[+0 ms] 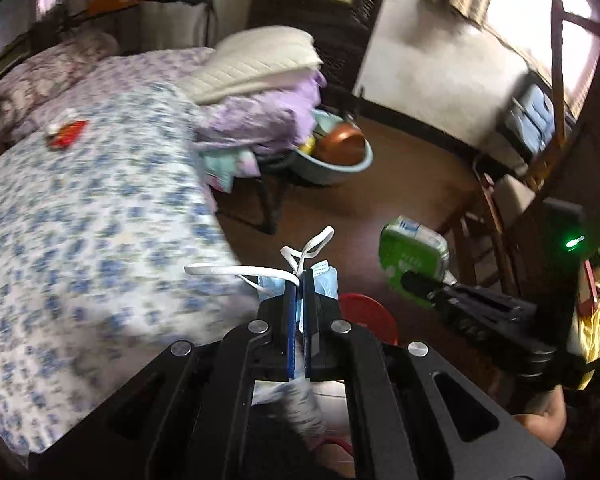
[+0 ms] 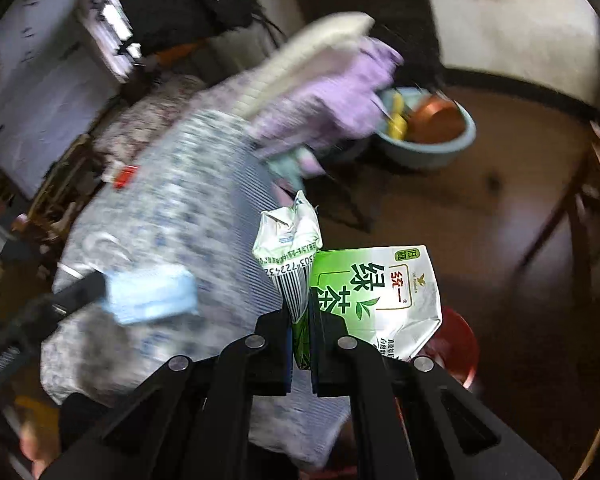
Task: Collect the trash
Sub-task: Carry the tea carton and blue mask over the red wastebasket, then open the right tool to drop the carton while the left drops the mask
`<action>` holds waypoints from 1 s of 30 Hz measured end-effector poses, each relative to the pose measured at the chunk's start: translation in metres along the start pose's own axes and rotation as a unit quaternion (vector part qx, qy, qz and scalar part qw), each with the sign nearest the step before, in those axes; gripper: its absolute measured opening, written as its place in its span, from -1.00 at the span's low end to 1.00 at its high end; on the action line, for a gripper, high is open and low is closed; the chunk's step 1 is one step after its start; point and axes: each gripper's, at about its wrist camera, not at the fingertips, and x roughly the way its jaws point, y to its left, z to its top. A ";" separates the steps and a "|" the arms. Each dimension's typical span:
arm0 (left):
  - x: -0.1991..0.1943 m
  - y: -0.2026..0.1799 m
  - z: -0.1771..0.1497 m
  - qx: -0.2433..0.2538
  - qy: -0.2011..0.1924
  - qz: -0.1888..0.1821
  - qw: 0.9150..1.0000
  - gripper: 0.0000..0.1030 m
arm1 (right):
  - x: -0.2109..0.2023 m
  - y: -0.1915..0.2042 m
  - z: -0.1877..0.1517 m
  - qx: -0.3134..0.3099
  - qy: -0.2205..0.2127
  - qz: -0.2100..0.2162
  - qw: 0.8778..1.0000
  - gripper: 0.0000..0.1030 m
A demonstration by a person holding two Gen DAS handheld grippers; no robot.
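My left gripper (image 1: pixel 299 280) is shut on a blue face mask (image 1: pixel 324 283) whose white ear loops (image 1: pixel 300 258) stick out ahead of the fingers. My right gripper (image 2: pixel 300 300) is shut on a crumpled green and white tea carton (image 2: pixel 363 296). In the left wrist view the right gripper (image 1: pixel 409 280) holds that carton (image 1: pixel 413 250) to the right, over the brown floor. In the right wrist view the left gripper (image 2: pixel 100 284) with the mask (image 2: pixel 152 294) hangs to the left, over the bed. A red round bin (image 1: pixel 369 314) lies on the floor just below both; its rim (image 2: pixel 457 344) shows beside the carton.
A bed with a blue-flowered sheet (image 1: pixel 84 216) fills the left; a red packet and a white scrap (image 1: pixel 66 132) lie on it. Folded blankets (image 1: pixel 260 80) are stacked at its far end. A blue basin with a copper pot (image 1: pixel 335 152) stands on the floor. A wooden chair (image 1: pixel 499 216) is at the right.
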 end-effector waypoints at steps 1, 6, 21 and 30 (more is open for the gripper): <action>0.006 -0.006 0.000 0.004 0.005 -0.003 1.000 -0.93 | 0.008 -0.013 -0.004 0.011 0.008 -0.006 1.000 -0.87; 0.048 -0.038 0.001 0.028 0.039 -0.015 0.999 -0.93 | 0.039 -0.056 -0.020 0.055 0.040 -0.020 0.998 -0.87; 0.146 -0.080 -0.025 0.057 0.123 -0.012 0.991 -0.93 | 0.133 -0.131 -0.073 0.134 0.142 -0.038 0.980 -0.62; 0.171 -0.091 -0.035 0.066 0.148 -0.013 0.987 -0.93 | 0.123 -0.144 -0.083 0.131 0.158 -0.061 0.977 0.22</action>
